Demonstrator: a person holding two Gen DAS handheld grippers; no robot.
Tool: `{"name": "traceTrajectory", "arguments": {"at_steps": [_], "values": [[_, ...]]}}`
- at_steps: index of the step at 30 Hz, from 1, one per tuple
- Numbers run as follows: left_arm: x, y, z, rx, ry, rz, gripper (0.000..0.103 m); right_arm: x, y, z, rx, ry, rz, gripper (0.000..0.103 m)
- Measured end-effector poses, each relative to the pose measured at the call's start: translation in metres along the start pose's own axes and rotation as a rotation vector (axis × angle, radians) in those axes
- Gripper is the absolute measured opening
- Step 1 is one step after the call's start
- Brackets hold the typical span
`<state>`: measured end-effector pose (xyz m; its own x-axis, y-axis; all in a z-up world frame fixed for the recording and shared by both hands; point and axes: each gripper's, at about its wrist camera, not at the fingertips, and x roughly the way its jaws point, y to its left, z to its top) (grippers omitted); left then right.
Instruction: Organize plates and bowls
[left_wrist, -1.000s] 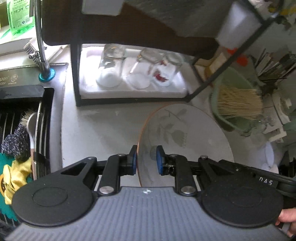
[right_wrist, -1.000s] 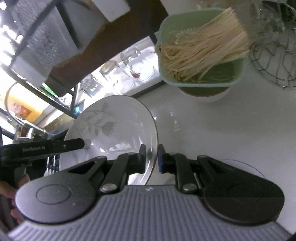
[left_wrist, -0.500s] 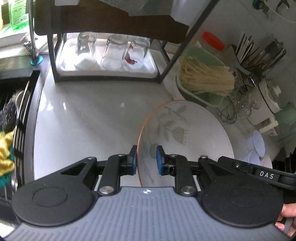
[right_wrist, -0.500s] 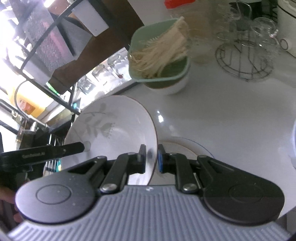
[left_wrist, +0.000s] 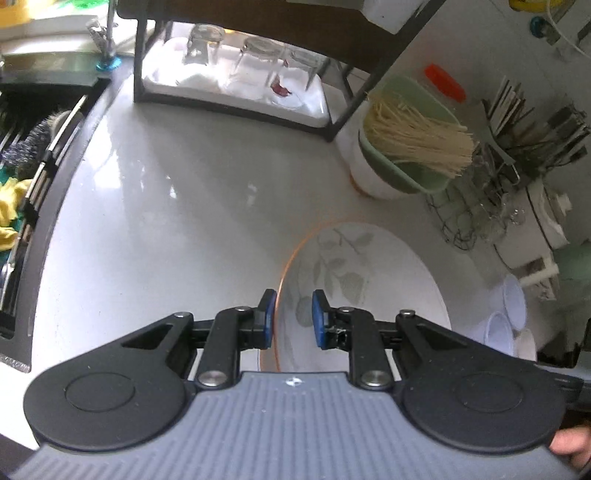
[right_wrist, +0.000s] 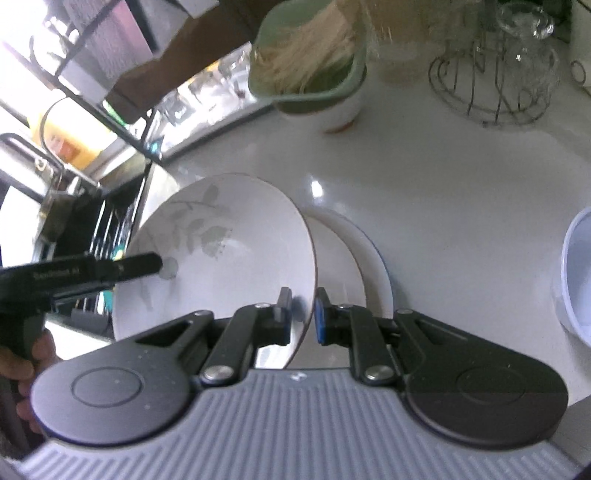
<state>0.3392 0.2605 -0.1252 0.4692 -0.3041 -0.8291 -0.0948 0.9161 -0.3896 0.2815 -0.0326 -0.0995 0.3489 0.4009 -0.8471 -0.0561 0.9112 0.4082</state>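
Your left gripper (left_wrist: 293, 314) straddles near-left rim of leaf-print plate (left_wrist: 354, 291); jaws slightly apart, rim close to left pad, grip unclear. Your right gripper (right_wrist: 303, 314) clamps same plate (right_wrist: 225, 254) at its right rim, holding it tilted above white countertop (right_wrist: 443, 206). Second white plate (right_wrist: 351, 266) lies flat just behind. Green noodle basket (left_wrist: 406, 147) sits far right.

Your white countertop (left_wrist: 177, 221) carries the black rack (left_wrist: 236, 103) at 12 o'clock, a white cup (left_wrist: 369, 184) at 1, and a plate (right_wrist: 373, 266) near centre.
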Motion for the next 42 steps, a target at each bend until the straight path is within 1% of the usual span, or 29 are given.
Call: {"name": "traceTrajectory", "arguments": {"at_steps": [2, 6, 8, 12, 15, 16, 19, 21, 25, 30, 36, 42], "values": [[0.003, -0.004, -0.005, 0.031, 0.002, 0.029, 0.024, 0.003, -0.001, -0.003, -0.001, 0.016, 0.005, 0.016], [0.011, -0.004, -0.013, 0.054, 0.038, 0.046, 0.024, 0.009, -0.006, -0.009, 0.012, 0.042, -0.002, 0.016], [0.015, -0.009, -0.016, 0.097, 0.048, 0.07, 0.024, 0.011, -0.008, -0.01, 0.016, 0.057, -0.011, 0.016], [0.023, -0.018, -0.023, 0.14, 0.051, 0.12, 0.024, 0.013, -0.01, -0.011, -0.006, 0.081, -0.018, 0.017], [0.031, -0.024, -0.026, 0.164, 0.07, 0.157, 0.024, 0.017, -0.014, -0.009, -0.008, 0.094, -0.028, 0.017], [0.032, -0.025, -0.026, 0.17, 0.069, 0.163, 0.024, 0.018, -0.014, -0.008, -0.012, 0.098, -0.031, 0.017], [0.033, -0.022, -0.025, 0.142, 0.067, 0.16, 0.024, 0.018, -0.014, -0.006, -0.017, 0.109, -0.031, 0.017], [0.037, -0.023, -0.026, 0.154, 0.074, 0.179, 0.024, 0.019, -0.016, -0.005, -0.007, 0.112, -0.026, 0.017], [0.045, -0.023, -0.027, 0.193, 0.093, 0.224, 0.024, 0.024, -0.015, -0.003, -0.038, 0.129, -0.027, 0.017], [0.044, -0.013, -0.022, 0.147, 0.106, 0.197, 0.025, 0.026, -0.015, 0.0, -0.046, 0.135, -0.022, 0.017], [0.043, -0.015, -0.02, 0.164, 0.108, 0.183, 0.025, 0.019, -0.015, -0.001, -0.051, 0.112, -0.032, 0.017], [0.039, -0.013, -0.02, 0.143, 0.112, 0.165, 0.025, 0.009, -0.01, -0.005, -0.081, 0.082, -0.065, 0.017]]}}
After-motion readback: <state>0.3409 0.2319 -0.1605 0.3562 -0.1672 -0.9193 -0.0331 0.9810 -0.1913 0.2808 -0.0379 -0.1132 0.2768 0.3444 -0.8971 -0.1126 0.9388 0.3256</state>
